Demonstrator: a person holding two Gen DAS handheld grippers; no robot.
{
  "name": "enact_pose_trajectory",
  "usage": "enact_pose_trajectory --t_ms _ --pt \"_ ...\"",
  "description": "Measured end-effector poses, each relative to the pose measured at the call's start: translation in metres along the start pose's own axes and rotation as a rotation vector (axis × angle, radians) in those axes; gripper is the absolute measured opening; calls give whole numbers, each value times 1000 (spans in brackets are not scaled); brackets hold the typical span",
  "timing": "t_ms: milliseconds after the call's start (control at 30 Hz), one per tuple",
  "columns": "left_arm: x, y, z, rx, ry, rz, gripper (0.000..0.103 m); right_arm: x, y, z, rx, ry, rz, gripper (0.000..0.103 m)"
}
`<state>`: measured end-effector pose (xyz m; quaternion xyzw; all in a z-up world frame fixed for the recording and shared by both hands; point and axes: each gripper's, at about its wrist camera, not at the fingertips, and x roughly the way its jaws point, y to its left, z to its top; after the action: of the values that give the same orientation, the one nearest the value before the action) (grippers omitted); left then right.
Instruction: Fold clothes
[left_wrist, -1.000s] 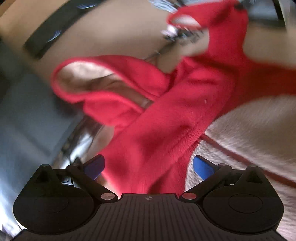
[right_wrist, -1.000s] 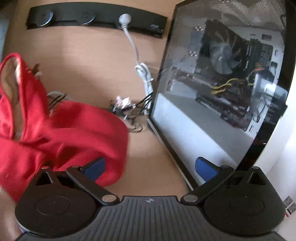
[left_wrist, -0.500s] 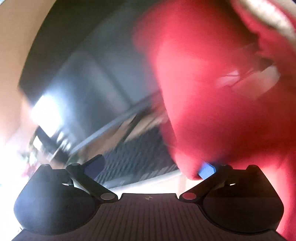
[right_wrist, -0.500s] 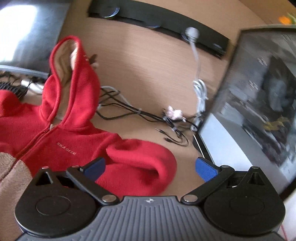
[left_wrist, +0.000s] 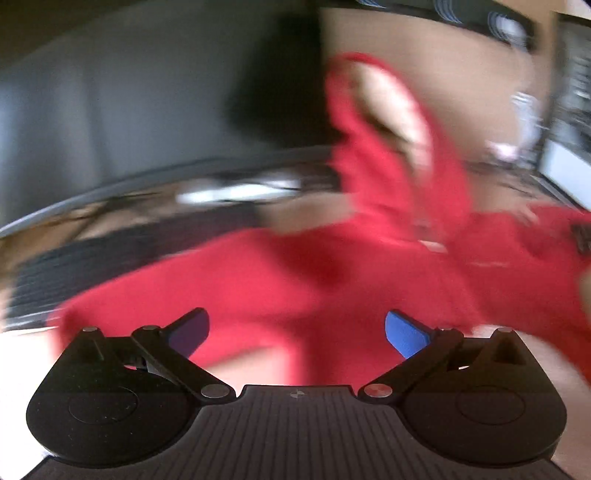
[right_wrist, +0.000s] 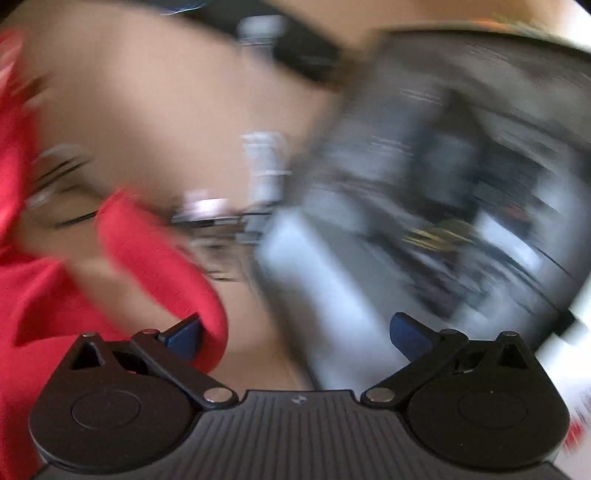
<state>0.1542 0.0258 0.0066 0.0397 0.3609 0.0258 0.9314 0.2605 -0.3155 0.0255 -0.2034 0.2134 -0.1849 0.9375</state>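
Between the spread blue fingertips of the left gripper (left_wrist: 297, 332), nothing is being pinched; just beyond, the red fleece hooded jacket (left_wrist: 295, 280) is being seen blurred on the tan wooden desk (left_wrist: 461, 81). Right gripper (right_wrist: 295, 336) is likewise being held spread, empty, the jacket's sleeve beside its left fingertip, a glass-sided computer case (right_wrist: 443, 184) farther off.

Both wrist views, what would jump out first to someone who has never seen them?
The red hooded jacket grabs the eye: it sprawls across the middle of the left wrist view on the tan desk, its pale-lined hood raised at upper right. In the right wrist view a glass-sided computer case fills the right half. Both left tongs and right tongs are spread open, all heavily blurred.
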Motion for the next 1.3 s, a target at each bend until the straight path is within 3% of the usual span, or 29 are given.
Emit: enact_pose_trajectory --t_ms 100,167,267,433,567,833,967,1033,1300 --pt "20 -24 -4 51 35 -77 103 -22 -22 -16 7 -33 -92 103" --pt "27 -31 -13 54 66 -117 103 -33 -32 -23 23 -33 -88 103" --pt "38 -34 -20 38 94 -153 103 -52 -44 -25 84 -40 28 103" --pt "51 -31 -33 -17 159 -189 103 -57 -22 24 65 -95 402 103" --pt "44 -32 -41 -11 161 -185 103 -43 38 88 -30 -168 590 103" --pt "31 -49 -53 -80 157 -120 103 -9 191 178 -152 -287 760 103" --pt "25 -54 -56 -101 157 -108 103 16 278 177 -365 -273 670 103" --pt "24 -52 -57 -111 155 -114 103 28 304 166 -426 -330 523 103" --pt "24 -48 -57 -175 149 -104 103 14 228 223 -91 -644 330 103"
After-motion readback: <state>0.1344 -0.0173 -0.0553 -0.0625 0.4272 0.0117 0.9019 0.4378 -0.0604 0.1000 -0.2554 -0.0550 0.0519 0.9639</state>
